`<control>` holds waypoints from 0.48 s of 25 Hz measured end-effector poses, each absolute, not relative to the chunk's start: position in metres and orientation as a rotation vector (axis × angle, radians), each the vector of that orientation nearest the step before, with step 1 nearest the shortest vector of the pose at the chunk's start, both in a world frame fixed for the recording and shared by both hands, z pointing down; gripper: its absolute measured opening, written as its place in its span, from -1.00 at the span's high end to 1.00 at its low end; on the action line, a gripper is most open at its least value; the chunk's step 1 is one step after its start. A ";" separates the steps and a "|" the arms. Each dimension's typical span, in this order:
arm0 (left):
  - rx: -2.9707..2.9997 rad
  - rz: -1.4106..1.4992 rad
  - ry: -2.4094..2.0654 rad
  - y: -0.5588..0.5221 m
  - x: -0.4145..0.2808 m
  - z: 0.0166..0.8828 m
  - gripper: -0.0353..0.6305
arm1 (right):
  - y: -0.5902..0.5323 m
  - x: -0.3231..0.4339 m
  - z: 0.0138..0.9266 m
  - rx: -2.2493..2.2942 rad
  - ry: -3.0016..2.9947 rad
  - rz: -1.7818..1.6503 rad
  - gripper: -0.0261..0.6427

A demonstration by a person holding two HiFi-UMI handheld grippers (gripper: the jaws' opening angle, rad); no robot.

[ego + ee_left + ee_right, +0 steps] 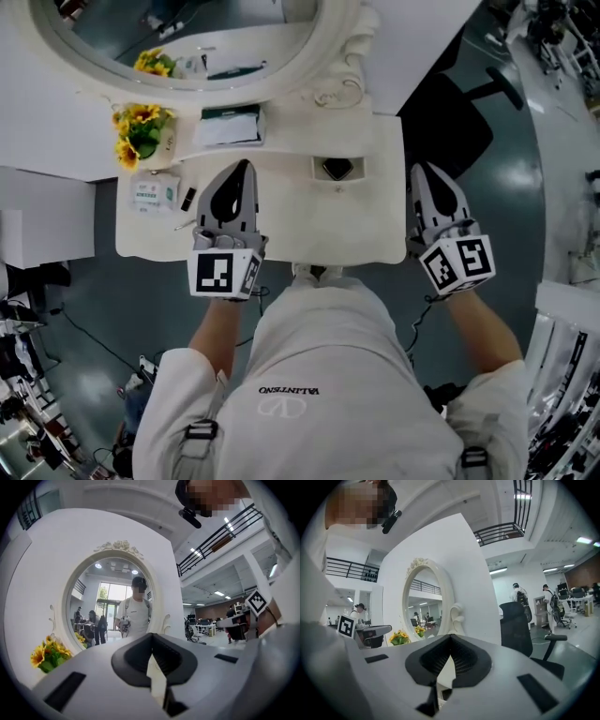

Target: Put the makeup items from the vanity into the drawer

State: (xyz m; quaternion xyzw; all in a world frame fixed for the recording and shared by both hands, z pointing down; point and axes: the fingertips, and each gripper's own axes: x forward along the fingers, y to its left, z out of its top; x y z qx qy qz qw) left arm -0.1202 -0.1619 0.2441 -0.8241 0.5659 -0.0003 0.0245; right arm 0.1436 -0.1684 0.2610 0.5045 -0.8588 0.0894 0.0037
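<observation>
The back of the person's white shirt [323, 356] reads VALENTINO, upside down from here, above a V logo. Print on the small box [155, 194] is too small to read.

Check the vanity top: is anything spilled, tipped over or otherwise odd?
Nothing stands out. The sunflowers stand upright at the back left of the vanity, the white box in front of them lies flat, and nothing is spilled. The left gripper and right gripper are shut and empty.

Grippers: two in shot, left gripper [243, 169], right gripper [421, 172]
Vanity [375, 230]: just one
Oval mirror [187, 37]: one, far
Sunflower bunch [141, 131]: one, far left
White-and-green boxes: two, big box [230, 125] far, small box [155, 192] left
Slim dark pieces: two, stubby piece [187, 198], thin stick [185, 224]
Dark compact [337, 169]: one
Black chair [450, 127]: one, far right
</observation>
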 end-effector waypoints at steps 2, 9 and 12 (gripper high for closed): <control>-2.518 0.017 1.756 -0.160 -0.128 0.232 0.88 | -0.165 0.148 0.252 1.597 -2.694 0.254 0.89; -2.486 0.057 1.766 -0.153 -0.147 0.215 0.89 | -0.156 0.158 0.234 1.637 -2.682 0.179 0.89; -2.490 0.066 1.781 -0.150 -0.151 0.217 0.88 | -0.152 0.159 0.234 1.627 -2.670 0.159 0.89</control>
